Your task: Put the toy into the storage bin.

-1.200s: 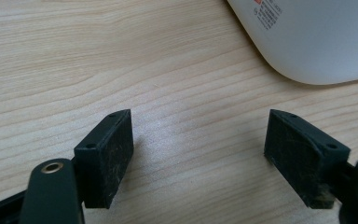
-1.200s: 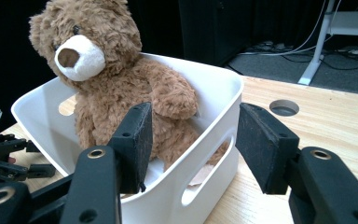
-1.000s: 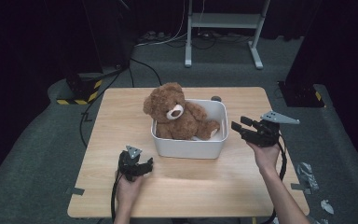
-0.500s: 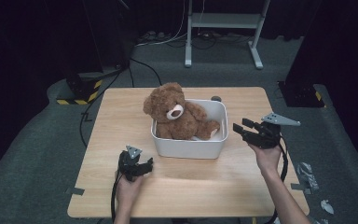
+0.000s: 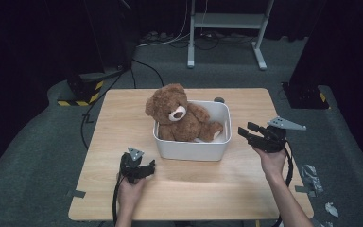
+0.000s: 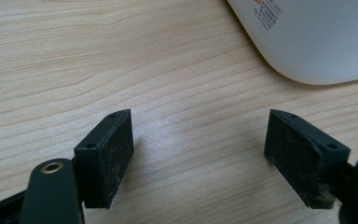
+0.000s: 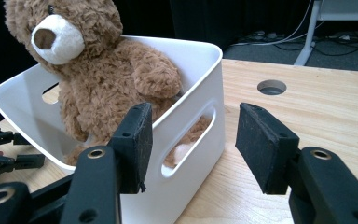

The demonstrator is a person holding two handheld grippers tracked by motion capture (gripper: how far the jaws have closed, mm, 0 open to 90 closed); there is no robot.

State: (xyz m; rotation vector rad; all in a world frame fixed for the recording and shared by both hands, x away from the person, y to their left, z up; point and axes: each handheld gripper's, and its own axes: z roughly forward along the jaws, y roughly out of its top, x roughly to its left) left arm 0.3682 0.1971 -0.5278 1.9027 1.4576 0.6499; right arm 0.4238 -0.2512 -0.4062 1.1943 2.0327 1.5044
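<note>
Nothing we see has shifted since the earlier frames. Our left gripper (image 5: 147, 166) rests on the desk (image 5: 113, 123), fingers spread and empty. At the desk's middle, 1 white bin (image 5: 189, 150) holds a fluffy brown teddy bear (image 5: 177, 118), sitting upright. Our right gripper (image 5: 246, 130), fingers open, hovers just beside the bin.

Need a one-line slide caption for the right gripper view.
Open right hand-held gripper faces the white bin's handle side, brown teddy bear sitting inside.

A light wooden table (image 5: 123, 123) carries a white bin (image 5: 194, 149) at its middle, near a round hole (image 7: 271, 87).
</note>
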